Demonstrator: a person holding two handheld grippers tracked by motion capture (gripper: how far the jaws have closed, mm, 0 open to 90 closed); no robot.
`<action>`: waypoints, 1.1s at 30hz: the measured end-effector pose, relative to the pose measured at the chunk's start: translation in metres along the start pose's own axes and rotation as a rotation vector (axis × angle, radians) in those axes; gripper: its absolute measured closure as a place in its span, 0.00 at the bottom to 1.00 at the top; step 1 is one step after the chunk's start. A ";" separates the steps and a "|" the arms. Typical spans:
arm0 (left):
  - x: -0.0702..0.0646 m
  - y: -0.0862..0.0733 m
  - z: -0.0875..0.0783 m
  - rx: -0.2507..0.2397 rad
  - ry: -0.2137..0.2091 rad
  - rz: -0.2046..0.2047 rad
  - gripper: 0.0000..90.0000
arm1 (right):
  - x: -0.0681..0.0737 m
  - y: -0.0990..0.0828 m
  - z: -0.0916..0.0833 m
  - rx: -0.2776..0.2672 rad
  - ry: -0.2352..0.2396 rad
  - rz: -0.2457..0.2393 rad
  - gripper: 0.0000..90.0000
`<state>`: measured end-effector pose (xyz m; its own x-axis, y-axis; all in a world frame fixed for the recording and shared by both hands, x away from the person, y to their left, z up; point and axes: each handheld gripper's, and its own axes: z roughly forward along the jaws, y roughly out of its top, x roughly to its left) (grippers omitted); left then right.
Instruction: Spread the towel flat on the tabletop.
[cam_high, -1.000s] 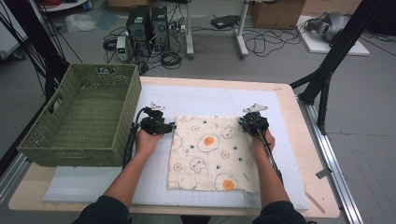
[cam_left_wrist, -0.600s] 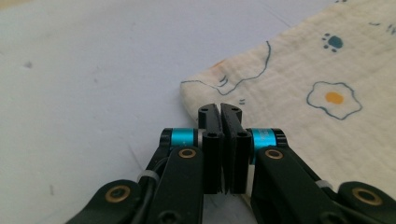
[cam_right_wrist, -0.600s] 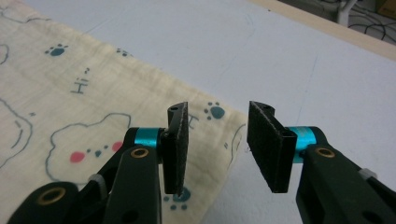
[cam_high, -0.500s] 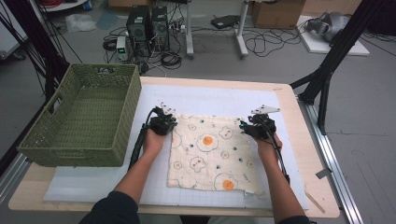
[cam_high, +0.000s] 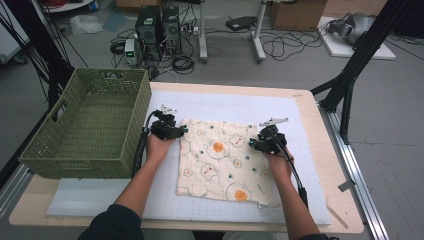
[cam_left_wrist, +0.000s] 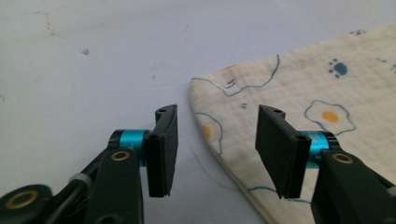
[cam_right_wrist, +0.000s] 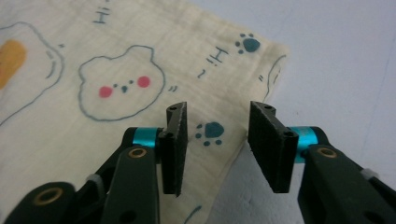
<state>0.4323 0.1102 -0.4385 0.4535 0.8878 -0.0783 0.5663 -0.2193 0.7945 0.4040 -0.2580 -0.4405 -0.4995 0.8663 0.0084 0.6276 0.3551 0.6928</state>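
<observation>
Printed cloth (cam_high: 222, 162) lies flat and spread on the white gridded mat (cam_high: 310, 165), egg and bear figures and blue paw prints facing up. All places below are given relative to this cloth.

Left gripper (cam_high: 181, 131): at the cloth's far left corner. In the left gripper view its jaws stand spread, and they have just been opening. The rounded corner of the cloth (cam_left_wrist: 299, 112) lies under the gap and the right-hand jaw; the left-hand jaw is over bare mat (cam_left_wrist: 93, 60). Pads do not press the fabric; nothing is pinched.

Right gripper (cam_high: 253, 145): at the cloth's far right corner, just inside its edge. In the right gripper view the jaws are parted, having just been closing a little. The cloth's edge (cam_right_wrist: 140, 65) runs down through the gap, with a blue paw print between the jaws. The pads are apart from each other and clamp no fabric.

Green woven basket (cam_high: 87, 122): stands to the left of the cloth, beyond the left gripper, apart from the fabric, partly on the mat's left edge.

Both forearms come in from the near side of the cloth, one along each of its side edges.
</observation>
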 end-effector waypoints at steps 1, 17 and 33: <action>0.000 0.001 -0.002 -0.002 -0.007 -0.001 0.54 | -0.002 0.000 0.001 -0.013 0.013 0.017 0.83; -0.020 -0.024 -0.015 0.037 -0.095 0.024 0.60 | 0.001 0.006 -0.024 -0.102 -0.101 -0.060 0.64; -0.019 -0.023 -0.021 0.038 -0.042 0.068 0.69 | 0.003 -0.051 -0.072 -0.180 -0.003 -0.042 0.58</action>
<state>0.3963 0.1069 -0.4430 0.5197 0.8528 -0.0508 0.5584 -0.2940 0.7757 0.3272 -0.2990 -0.4242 -0.5210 0.8532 -0.0252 0.4891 0.3226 0.8104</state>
